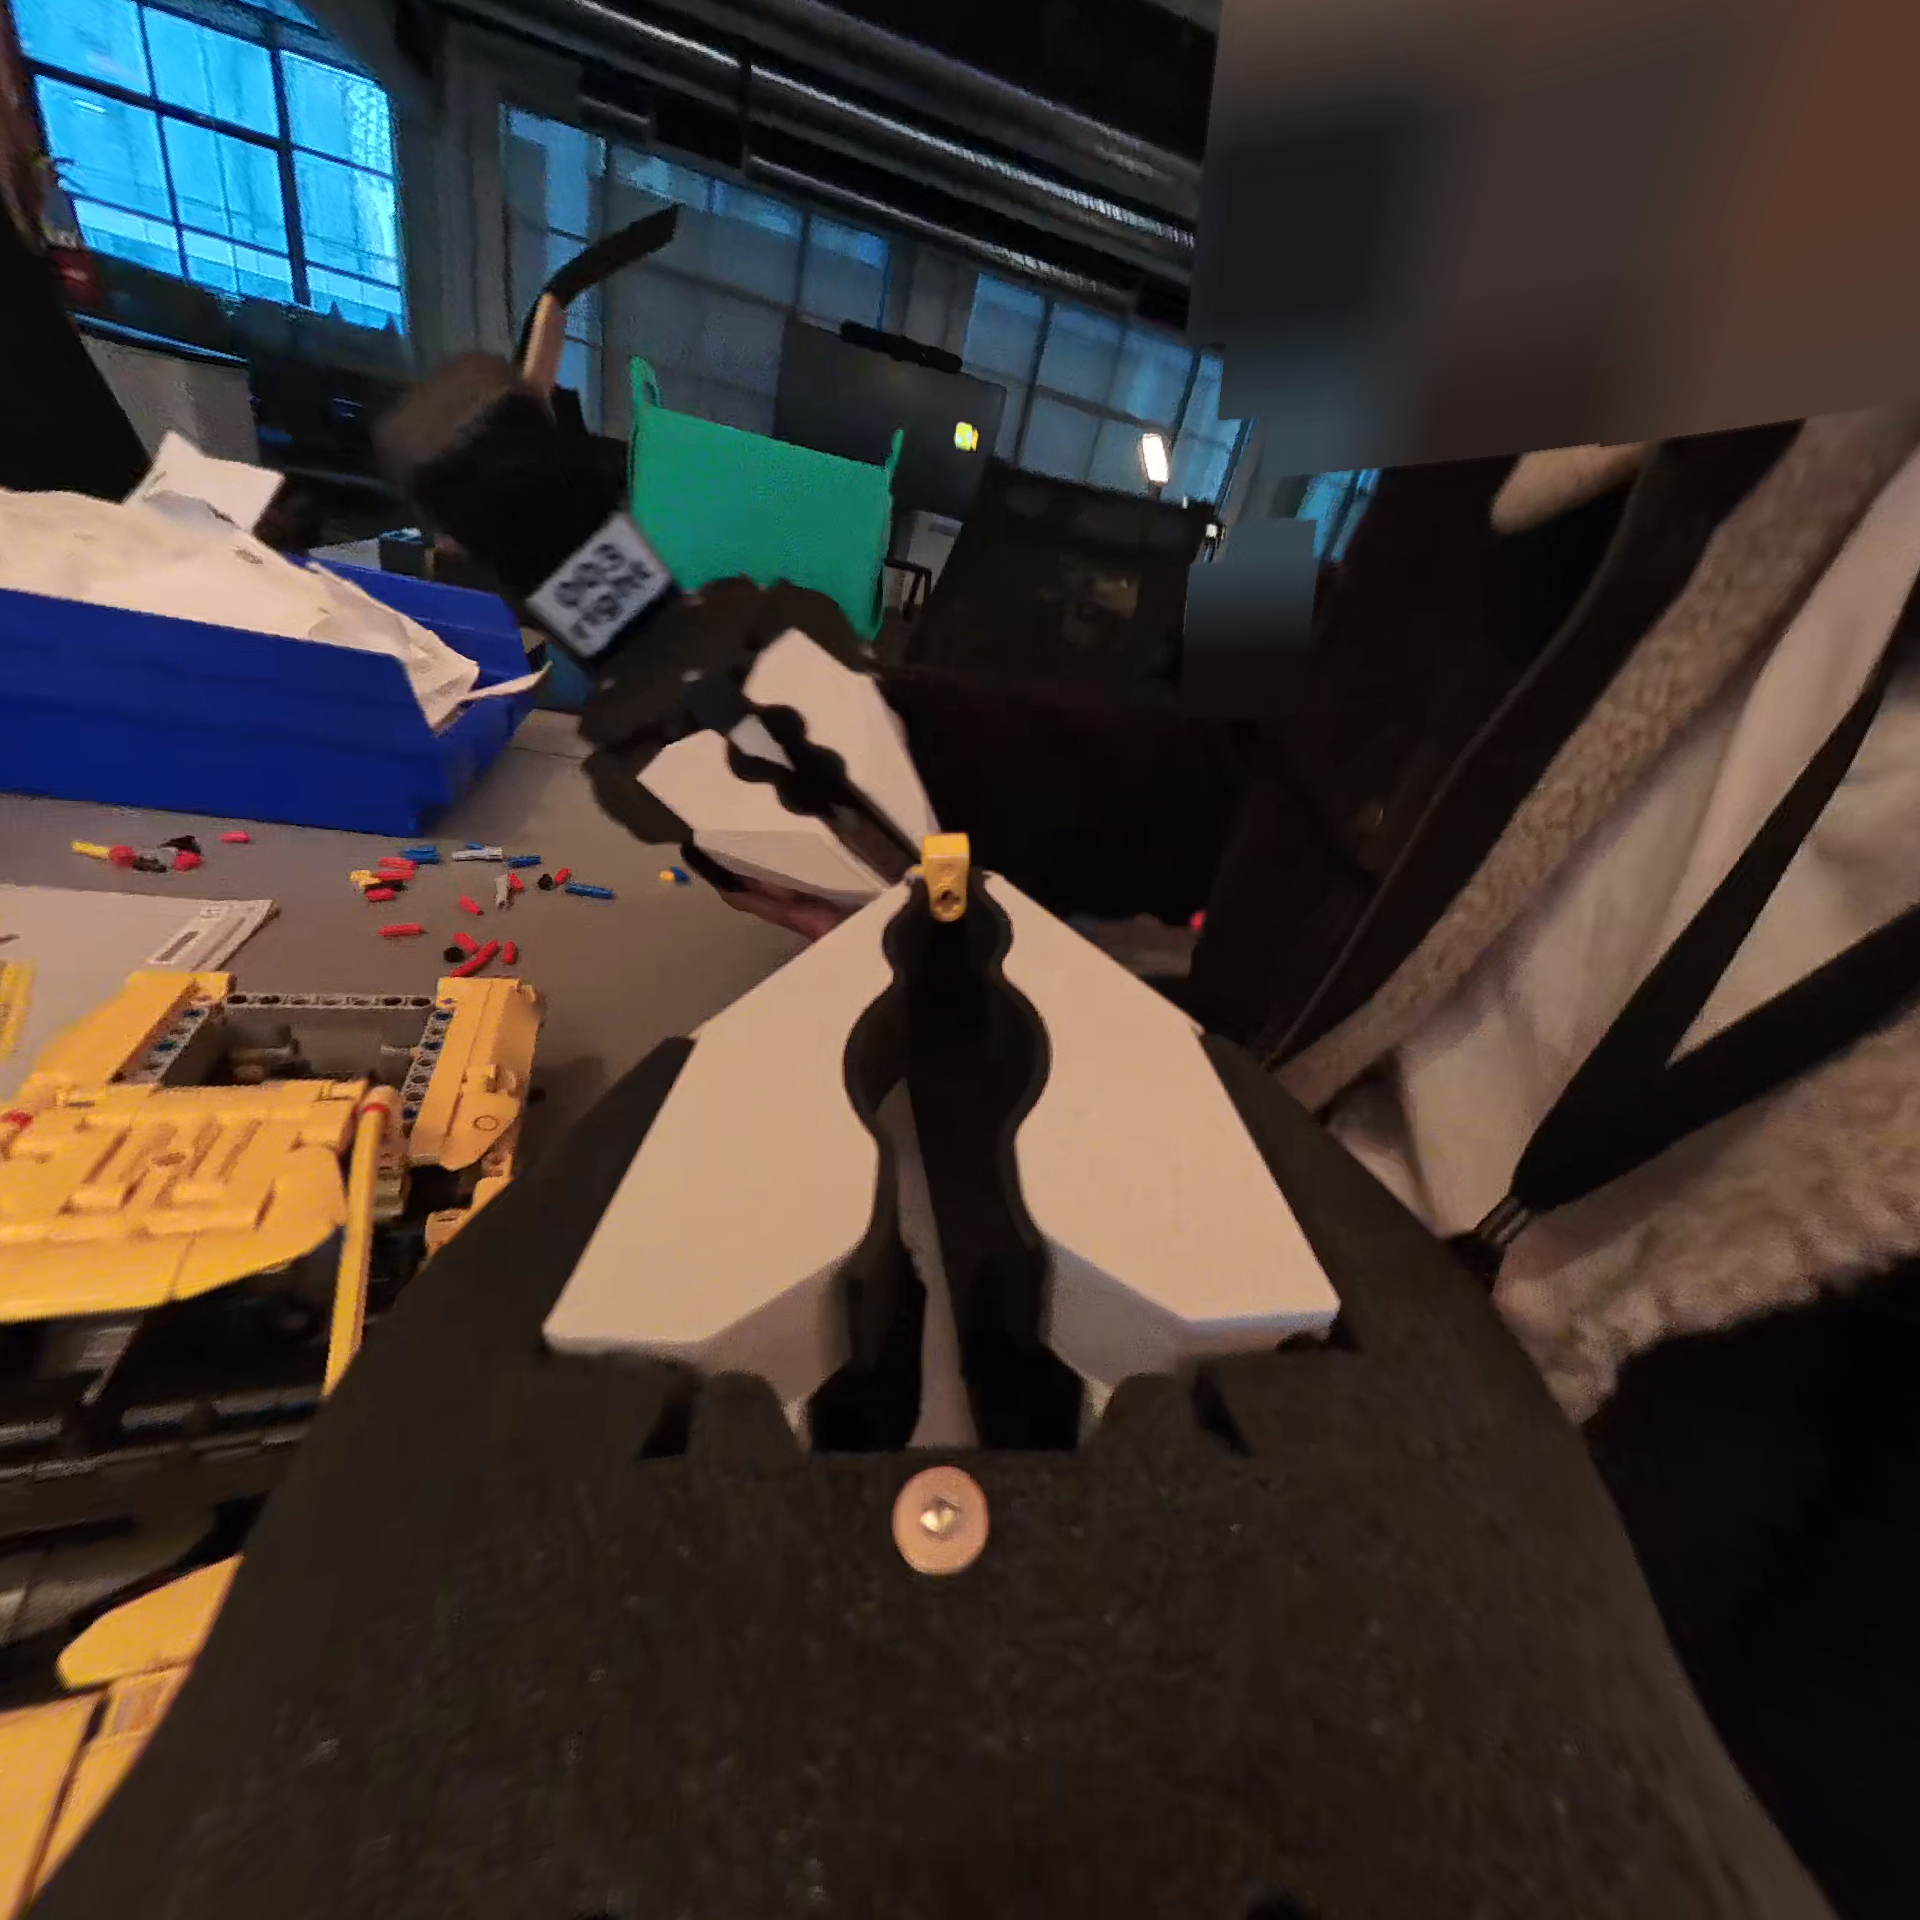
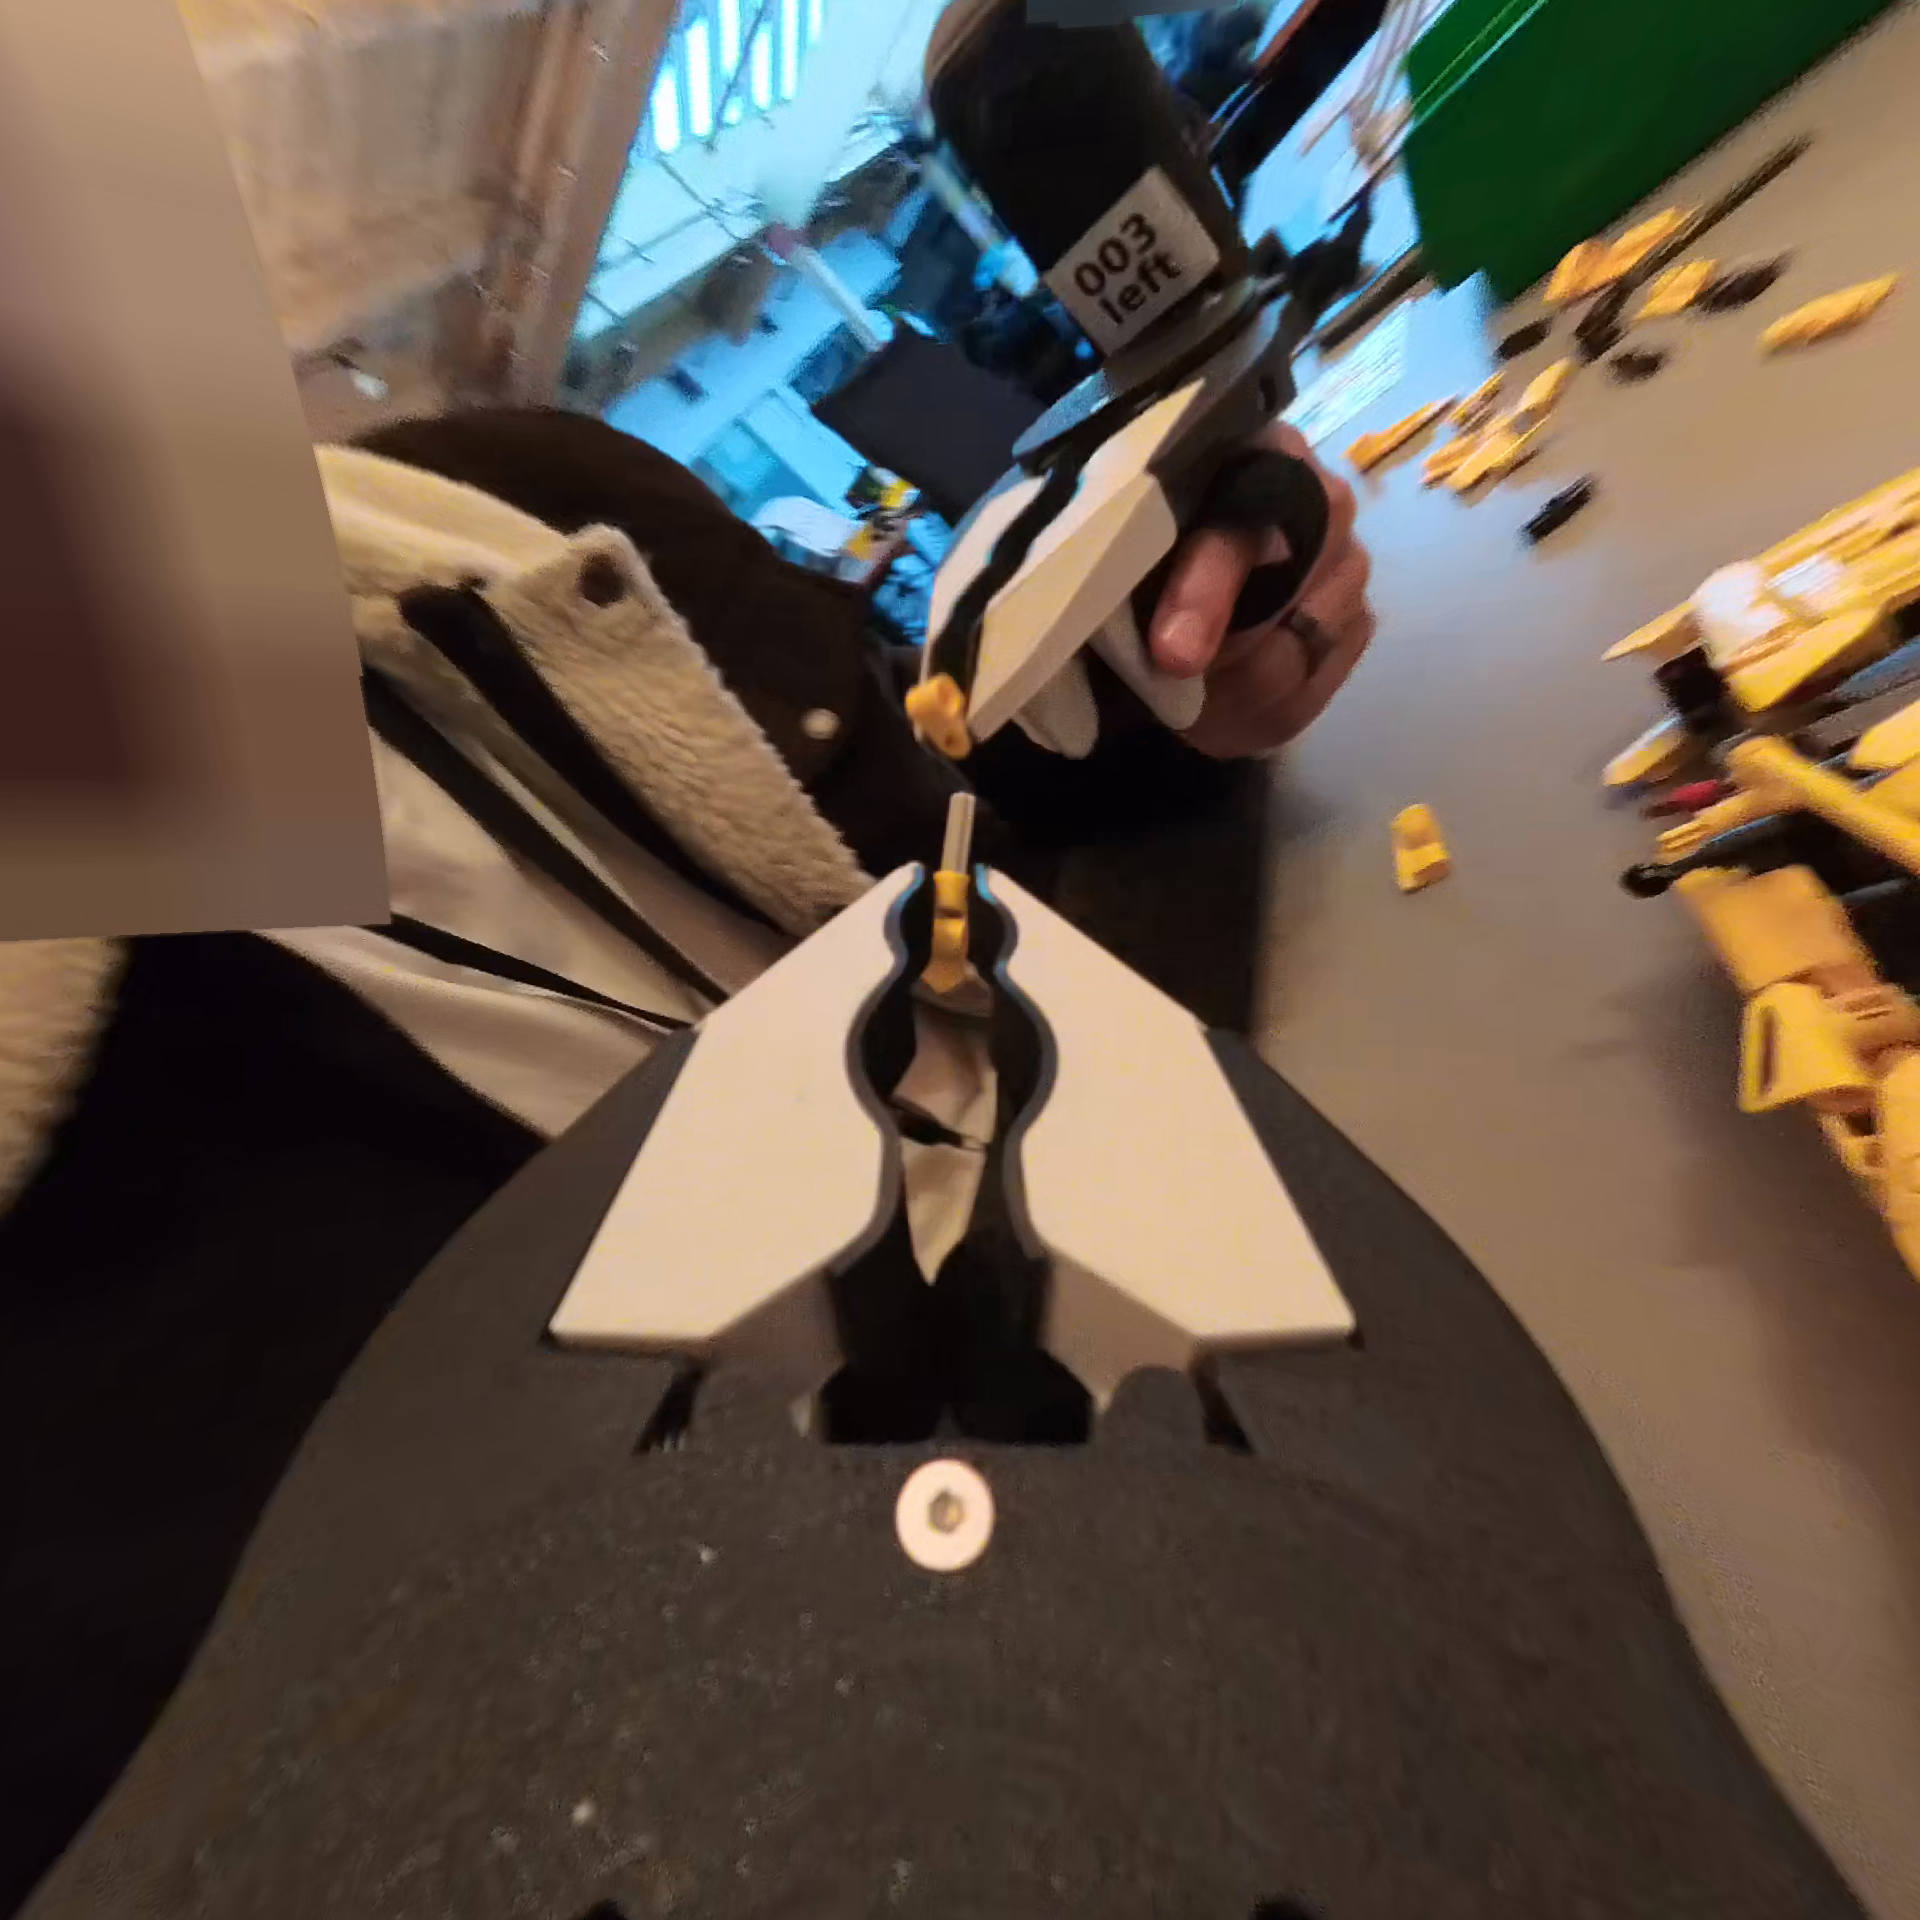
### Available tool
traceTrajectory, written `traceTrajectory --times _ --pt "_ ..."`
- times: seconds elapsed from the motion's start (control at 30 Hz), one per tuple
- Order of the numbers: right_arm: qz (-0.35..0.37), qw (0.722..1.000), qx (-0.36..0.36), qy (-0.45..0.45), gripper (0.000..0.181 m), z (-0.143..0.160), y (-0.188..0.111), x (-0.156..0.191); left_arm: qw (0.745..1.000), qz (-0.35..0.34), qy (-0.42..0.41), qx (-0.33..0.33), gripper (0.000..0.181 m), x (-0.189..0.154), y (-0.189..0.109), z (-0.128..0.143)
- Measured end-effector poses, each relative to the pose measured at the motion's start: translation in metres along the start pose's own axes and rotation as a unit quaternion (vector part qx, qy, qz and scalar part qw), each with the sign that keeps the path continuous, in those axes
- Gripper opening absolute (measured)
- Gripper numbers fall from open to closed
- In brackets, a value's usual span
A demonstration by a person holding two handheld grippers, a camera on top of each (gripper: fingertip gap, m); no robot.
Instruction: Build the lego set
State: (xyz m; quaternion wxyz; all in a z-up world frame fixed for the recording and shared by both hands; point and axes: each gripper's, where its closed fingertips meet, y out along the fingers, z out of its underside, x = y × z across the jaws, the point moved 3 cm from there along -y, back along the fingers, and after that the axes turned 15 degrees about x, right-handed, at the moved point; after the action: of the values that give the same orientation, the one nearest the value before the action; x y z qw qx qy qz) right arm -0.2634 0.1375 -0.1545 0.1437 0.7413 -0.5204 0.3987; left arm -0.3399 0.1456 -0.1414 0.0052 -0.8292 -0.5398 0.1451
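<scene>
Left wrist view: the left tool (image 1: 943, 883) pinches a yellow connector (image 1: 945, 875) above the bench (image 1: 644, 966) — the half-built yellow model (image 1: 239, 1132) sits far left.

Right wrist view: the right tool (image 2: 951, 894) pinches a yellow piece with grey axle (image 2: 954, 883) — mating looks next, needing the axle lined up with the connector's hole.

A workshop or lab: big gridded windows (image 1: 218, 156) at ten o'clock, exposed pipes (image 1: 935, 114) overhead, a blue bin (image 1: 239, 717) of papers and a grey tabletop (image 1: 582, 966) strewn with loose parts (image 1: 468, 894).

open gap between both tongs; jacket (image 2: 623, 665) close behind.
</scene>
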Motion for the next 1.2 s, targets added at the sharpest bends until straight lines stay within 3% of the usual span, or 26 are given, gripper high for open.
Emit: traceTrajectory --times 0.1,0.3,0.53,0.57,0.63,0.7,0.8,0.87,0.93,1.07,1.2 --pt "-0.061 0.997 0.021 0.045 0.006 0.000 0.000 0.001 0.999 -0.007 0.029 0.030 0.007 -0.003 0.008 0.008" --pt "-0.078 0.989 0.089 0.085 0.006 0.005 0.015 0.000 0.997 -0.012 0.064 0.039 0.007 -0.007 0.009 0.010" --pt "-0.103 0.988 0.076 0.087 0.006 0.009 0.019 -0.003 0.995 -0.015 0.084 0.059 0.007 -0.011 0.012 0.015" --pt "-0.082 0.990 0.083 0.083 0.006 0.013 0.018 -0.008 0.994 -0.024 0.083 0.063 0.007 -0.008 0.010 0.016" --pt "0.033 0.988 0.134 0.062 0.006 0.031 0.018 -0.032 0.993 -0.044 0.085 0.075 0.006 -0.002 0.005 0.018" --pt "0.190 0.959 0.209 0.002 0.006 0.052 0.012 -0.063 0.987 -0.073 0.094 0.109 0.007 0.004 0.003 0.026" --pt "0.318 0.904 0.268 -0.097 0.007 0.069 0.009 -0.085 0.972 -0.116 0.108 0.175 0.007 0.015 0.005 0.045" --pt "0.355 0.874 0.296 -0.148 0.007 0.079 0.010 -0.092 0.963 -0.133 0.117 0.204 0.007 0.018 0.006 0.055" --pt "0.369 0.862 0.297 -0.180 0.007 0.082 0.012 -0.093 0.957 -0.144 0.123 0.220 0.007 0.021 0.006 0.061" --pt "0.368 0.866 0.280 -0.192 0.011 0.083 0.012 -0.094 0.947 -0.169 0.150 0.228 0.007 0.025 0.003 0.065" --pt "0.346 0.892 0.222 -0.187 0.012 0.067 0.010 -0.083 0.918 -0.214 0.280 0.180 0.006 0.022 0.001 0.058"
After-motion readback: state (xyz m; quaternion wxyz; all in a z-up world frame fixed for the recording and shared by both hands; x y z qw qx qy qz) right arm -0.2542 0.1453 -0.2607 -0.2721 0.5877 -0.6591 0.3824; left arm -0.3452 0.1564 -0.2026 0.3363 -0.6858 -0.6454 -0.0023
